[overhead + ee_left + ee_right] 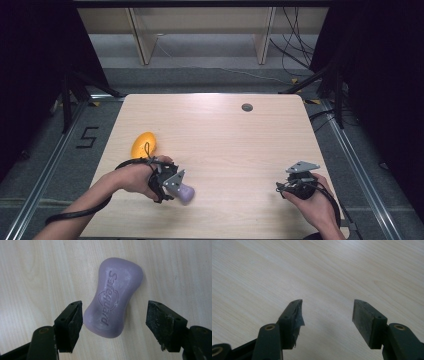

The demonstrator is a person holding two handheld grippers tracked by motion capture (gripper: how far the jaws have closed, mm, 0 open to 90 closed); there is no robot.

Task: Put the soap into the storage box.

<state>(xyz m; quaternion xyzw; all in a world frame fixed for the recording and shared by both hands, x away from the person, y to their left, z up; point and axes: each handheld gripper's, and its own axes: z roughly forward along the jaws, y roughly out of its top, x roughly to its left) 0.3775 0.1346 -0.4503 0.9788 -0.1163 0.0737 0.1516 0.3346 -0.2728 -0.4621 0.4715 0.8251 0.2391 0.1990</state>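
Spread wide, the left tool hangs over a purple soap bar that lies flat on the desk, embossed lettering up; its jaws stand either side of the bar's near end, the left pad looking as if it just meets the soap's edge while the right pad stands clear of it, so nothing is pinched. From the high view the left tool sits near the desk's front edge, left of its middle, with the soap bar poking out just beyond it. Behind that hand, closer to the left edge, an orange rounded object rests on the desk, apart from the soap. The right tool is also spread, with bare wood between its jaws; the high view places the right tool near the front right corner, well apart from the soap. As a judgement, the work is at an early stage: the bar is framed but not gripped, and closing, lifting and placing it all remain.
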